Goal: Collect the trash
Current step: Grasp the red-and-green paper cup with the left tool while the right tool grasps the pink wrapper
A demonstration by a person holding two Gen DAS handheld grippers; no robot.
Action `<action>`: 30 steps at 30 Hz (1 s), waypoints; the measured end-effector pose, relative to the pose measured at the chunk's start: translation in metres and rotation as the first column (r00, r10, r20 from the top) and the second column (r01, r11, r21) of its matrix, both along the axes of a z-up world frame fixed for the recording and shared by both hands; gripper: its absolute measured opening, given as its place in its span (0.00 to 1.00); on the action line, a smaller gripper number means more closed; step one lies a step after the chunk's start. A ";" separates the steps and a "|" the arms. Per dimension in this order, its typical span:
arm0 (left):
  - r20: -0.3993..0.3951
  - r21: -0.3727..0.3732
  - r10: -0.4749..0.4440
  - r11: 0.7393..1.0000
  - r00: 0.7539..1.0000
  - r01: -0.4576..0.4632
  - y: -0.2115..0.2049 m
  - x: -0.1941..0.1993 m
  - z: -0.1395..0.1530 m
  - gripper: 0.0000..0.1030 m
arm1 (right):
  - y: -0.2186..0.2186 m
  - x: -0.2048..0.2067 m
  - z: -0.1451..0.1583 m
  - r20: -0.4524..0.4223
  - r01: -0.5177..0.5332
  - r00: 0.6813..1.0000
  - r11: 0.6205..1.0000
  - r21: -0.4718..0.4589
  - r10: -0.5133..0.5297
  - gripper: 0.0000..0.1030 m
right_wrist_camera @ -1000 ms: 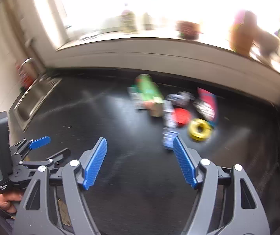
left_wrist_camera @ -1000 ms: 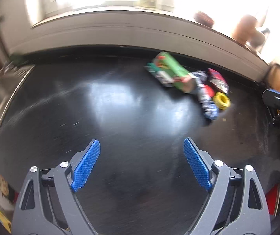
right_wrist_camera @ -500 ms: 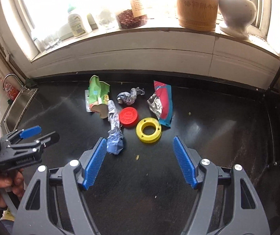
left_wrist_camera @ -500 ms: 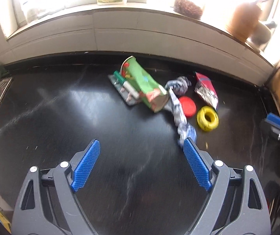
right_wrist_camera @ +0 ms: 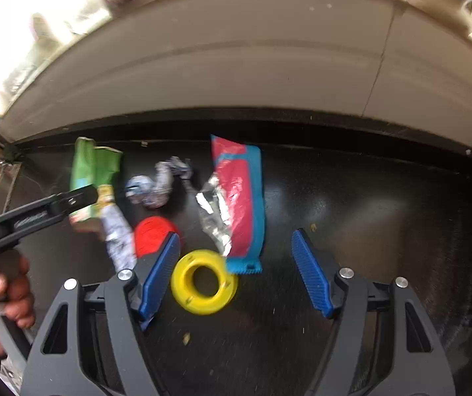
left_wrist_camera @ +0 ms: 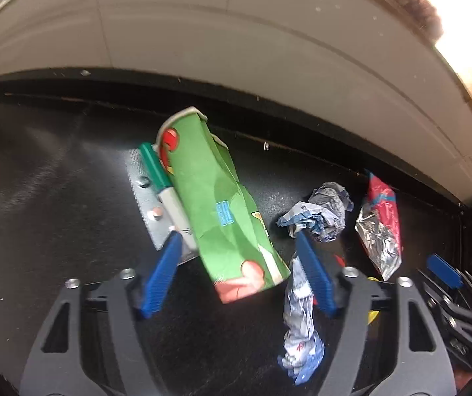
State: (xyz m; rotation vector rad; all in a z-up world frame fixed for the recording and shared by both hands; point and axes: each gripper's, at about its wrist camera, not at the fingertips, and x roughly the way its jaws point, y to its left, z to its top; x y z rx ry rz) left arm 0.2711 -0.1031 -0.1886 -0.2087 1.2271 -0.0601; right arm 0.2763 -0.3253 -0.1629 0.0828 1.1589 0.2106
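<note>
Black glossy countertop point(left_wrist_camera: 54, 198) w/ fine scratches, pale tiled wall point(left_wrist_camera: 236, 43) behind. Left gripper point(left_wrist_camera: 239, 270) wide open, blue ribbed pads either side of the crushed green paper carton point(left_wrist_camera: 216, 211), holding nothing; carton lies flat, creased, long axis running from its white-rimmed top near the wall down toward the gripper, printed end nearest the pads. A green-and-white marker pen point(left_wrist_camera: 166, 191) on a silver blister card point(left_wrist_camera: 146, 204) lies alongside the carton's left edge, roughly parallel. Right of carton: crumpled blue-white foil wrapper point(left_wrist_camera: 318, 216), and a twisted blue-white wrapper strip point(left_wrist_camera: 298, 323) just beside the right pad, pointing toward the camera. Right gripper point(right_wrist_camera: 236, 274) also wide open, empty; smooth yellow plastic ring point(right_wrist_camera: 202, 282) sits between its pads, closer to the left one. Red-and-teal foil snack packet point(right_wrist_camera: 240, 204), silver inside showing, lies lengthwise wall-to-gripper, its serrated end touching the ring. Round red plastic lid point(right_wrist_camera: 151, 237) just left of the ring.
</note>
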 end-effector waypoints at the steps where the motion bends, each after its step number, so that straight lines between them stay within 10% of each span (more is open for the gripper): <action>1: -0.010 -0.007 -0.002 1.000 1.000 0.002 -0.001 0.001 -0.004 0.56 | 0.000 0.007 -0.008 -0.015 0.004 1.000 1.000 0.001 -0.004 0.66; 4: -0.021 -0.045 0.006 0.999 1.000 -0.007 0.001 0.002 -0.011 0.47 | 0.001 0.023 -0.028 -0.058 0.010 0.998 1.000 -0.003 -0.010 0.66; 6: -0.012 -0.047 0.004 0.999 1.000 -0.004 0.002 0.002 -0.010 0.45 | 0.001 0.030 -0.038 -0.088 0.009 0.996 1.000 0.007 -0.008 0.52; 8: 0.006 -0.045 -0.006 0.999 1.000 0.006 0.004 -0.001 -0.006 0.37 | 0.002 0.033 -0.045 -0.110 0.001 0.994 1.000 0.010 0.000 0.17; 10: 0.030 -0.029 -0.017 0.999 0.999 0.018 0.005 -0.007 0.002 0.33 | 0.002 0.030 -0.044 -0.105 0.002 0.994 1.000 0.008 -0.001 0.11; 23: 0.152 0.040 -0.120 0.993 0.981 0.115 0.004 -0.100 0.079 0.32 | -0.001 -0.045 0.036 0.085 -0.011 0.996 1.000 0.017 0.010 0.08; 30: 0.138 0.077 -0.143 0.988 0.980 0.133 0.006 -0.161 0.070 0.32 | 0.000 -0.105 0.039 0.091 -0.034 0.995 0.999 0.023 0.032 0.08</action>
